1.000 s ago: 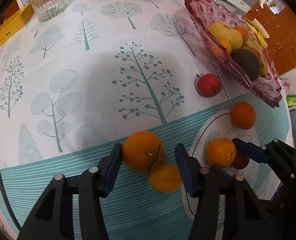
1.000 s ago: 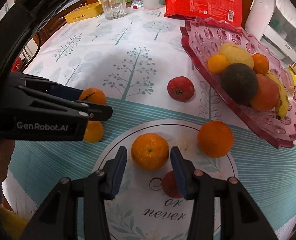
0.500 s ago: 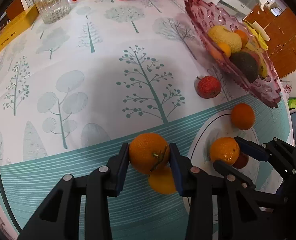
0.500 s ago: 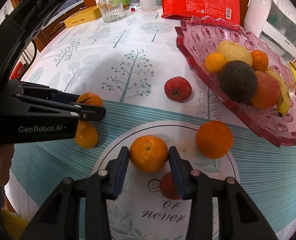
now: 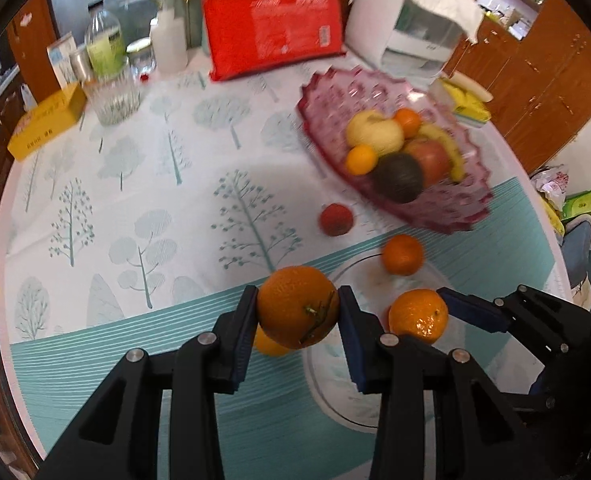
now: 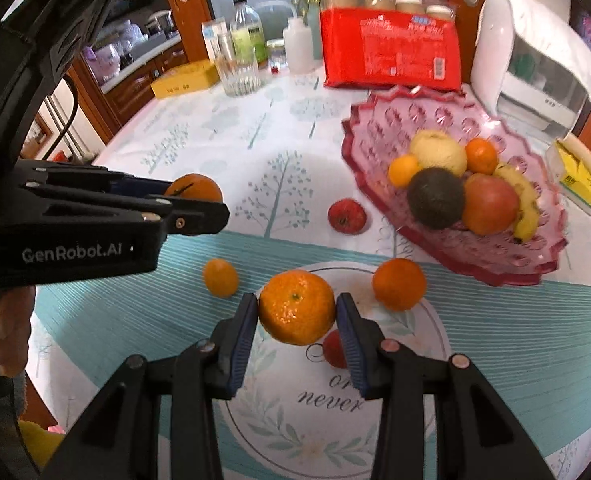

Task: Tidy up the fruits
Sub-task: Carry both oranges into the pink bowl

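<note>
Both grippers loaded: left gripper (image 5: 298, 312) clamped on the stemmed orange (image 5: 298, 306), right gripper (image 6: 296, 309) clamped on the mandarin (image 6: 296, 306), each pinched across its widest part and held above the tablecloth (image 6: 223, 140), presumably bound for the pink fruit bowl (image 6: 379, 128).

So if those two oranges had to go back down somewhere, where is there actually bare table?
Barest is the tree-printed white cloth between the clear ribbed glass, the pink scalloped glass bowl and the small red apple. The near teal band around the loose small orange is crowded. The bowl's near half is piled with fruit; its far half looks bare.
</note>
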A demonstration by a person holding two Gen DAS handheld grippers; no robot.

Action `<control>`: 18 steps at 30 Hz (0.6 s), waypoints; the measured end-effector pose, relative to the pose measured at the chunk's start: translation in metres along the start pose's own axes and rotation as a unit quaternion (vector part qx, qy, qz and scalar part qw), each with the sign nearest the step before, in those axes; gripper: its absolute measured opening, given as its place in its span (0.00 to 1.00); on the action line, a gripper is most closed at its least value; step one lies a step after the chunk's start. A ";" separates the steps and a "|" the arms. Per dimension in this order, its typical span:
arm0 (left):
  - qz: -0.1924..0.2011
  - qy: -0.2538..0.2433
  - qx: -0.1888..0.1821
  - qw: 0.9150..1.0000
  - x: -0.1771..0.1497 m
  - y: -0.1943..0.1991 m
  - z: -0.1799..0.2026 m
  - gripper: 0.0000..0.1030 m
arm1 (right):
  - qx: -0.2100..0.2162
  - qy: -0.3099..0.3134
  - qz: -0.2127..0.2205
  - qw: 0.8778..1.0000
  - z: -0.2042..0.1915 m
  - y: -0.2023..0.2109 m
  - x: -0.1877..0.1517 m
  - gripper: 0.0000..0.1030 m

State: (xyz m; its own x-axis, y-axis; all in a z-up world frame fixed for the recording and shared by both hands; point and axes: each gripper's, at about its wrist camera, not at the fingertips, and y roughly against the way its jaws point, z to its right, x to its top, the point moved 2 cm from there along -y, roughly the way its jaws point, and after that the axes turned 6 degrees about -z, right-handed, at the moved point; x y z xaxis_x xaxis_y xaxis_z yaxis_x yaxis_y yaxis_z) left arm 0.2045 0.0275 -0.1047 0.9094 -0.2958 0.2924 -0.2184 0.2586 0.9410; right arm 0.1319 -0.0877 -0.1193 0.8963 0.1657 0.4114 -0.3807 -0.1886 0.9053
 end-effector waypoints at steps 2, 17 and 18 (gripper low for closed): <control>0.012 -0.005 -0.001 1.000 -0.001 0.014 0.009 0.37 | 0.003 -0.007 0.010 1.000 0.005 0.012 0.000 0.40; 0.083 -0.037 0.049 0.995 0.018 0.084 0.080 0.37 | -0.030 -0.048 0.081 0.995 0.072 0.121 0.009 0.40; 0.091 -0.040 0.054 0.994 0.022 0.089 0.084 0.37 | -0.037 -0.047 0.090 0.994 0.079 0.132 0.013 0.40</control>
State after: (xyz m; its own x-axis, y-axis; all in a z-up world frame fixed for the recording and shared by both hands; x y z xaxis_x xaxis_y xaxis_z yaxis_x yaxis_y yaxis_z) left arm 0.1750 -0.0331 0.0001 0.8218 -0.3262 0.4672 -0.4165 0.2156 0.8832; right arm 0.1111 -0.1868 -0.0029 0.8280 0.0446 0.5590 -0.5493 -0.1357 0.8245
